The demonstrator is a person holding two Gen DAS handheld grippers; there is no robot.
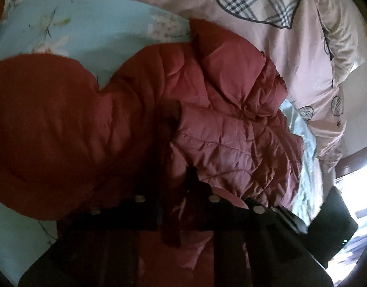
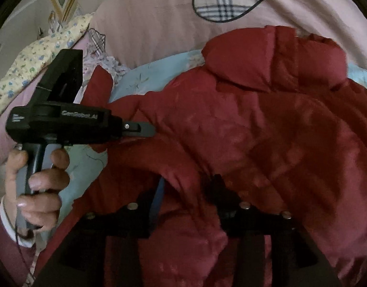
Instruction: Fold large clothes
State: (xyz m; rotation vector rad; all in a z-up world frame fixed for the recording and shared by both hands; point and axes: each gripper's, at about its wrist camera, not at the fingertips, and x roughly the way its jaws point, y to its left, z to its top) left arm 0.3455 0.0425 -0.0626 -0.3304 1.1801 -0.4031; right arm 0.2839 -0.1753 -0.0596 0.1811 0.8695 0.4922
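Both grippers pinch folds of the red quilted jacket (image 2: 255, 131): left gripper (image 1: 176, 191), right gripper (image 2: 185, 191), jaws pressed onto fabric.

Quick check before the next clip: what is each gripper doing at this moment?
Left gripper: shut on the red puffer jacket, pinching its edge.
Right gripper: jacket fabric lies between its fingers; whether it is clamped cannot be told.
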